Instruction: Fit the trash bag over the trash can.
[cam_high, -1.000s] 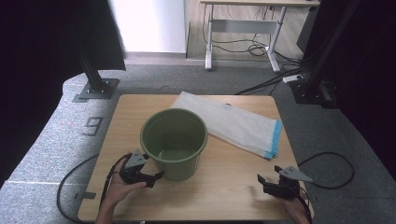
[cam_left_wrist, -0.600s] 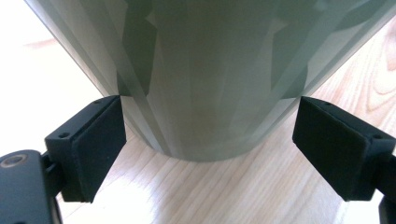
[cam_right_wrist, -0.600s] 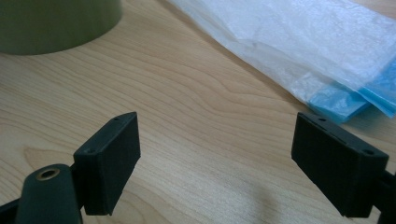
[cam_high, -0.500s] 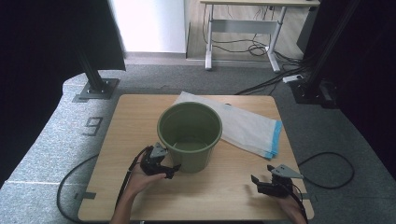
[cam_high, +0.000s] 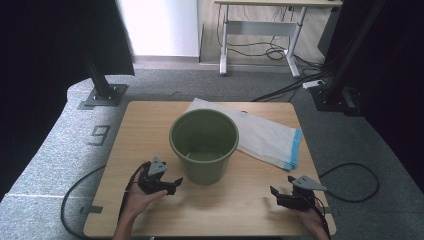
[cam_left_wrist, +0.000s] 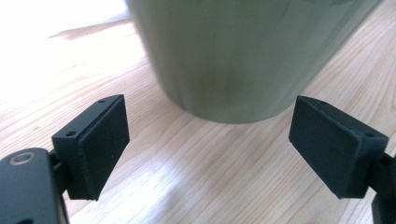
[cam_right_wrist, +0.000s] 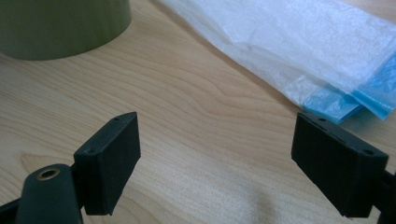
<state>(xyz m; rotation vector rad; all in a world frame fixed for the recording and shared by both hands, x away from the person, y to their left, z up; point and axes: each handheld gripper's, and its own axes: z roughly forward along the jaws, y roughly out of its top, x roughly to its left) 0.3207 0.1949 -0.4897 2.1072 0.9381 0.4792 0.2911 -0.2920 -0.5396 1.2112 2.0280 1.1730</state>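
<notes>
The green bucket stands upright near the middle of the tabletop, its open mouth up. My left gripper sits just beside the bucket's lower wall on its left, jaws spread wide with nothing between them and aimed at its base. My right gripper rests well apart from the bucket on its right, jaws also spread and empty. Behind the bucket to its right lies a white plastic bag with a blue edge, flat on the tabletop.

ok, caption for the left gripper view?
Open left gripper facing the base of the green bucket on the wooden table.
</notes>
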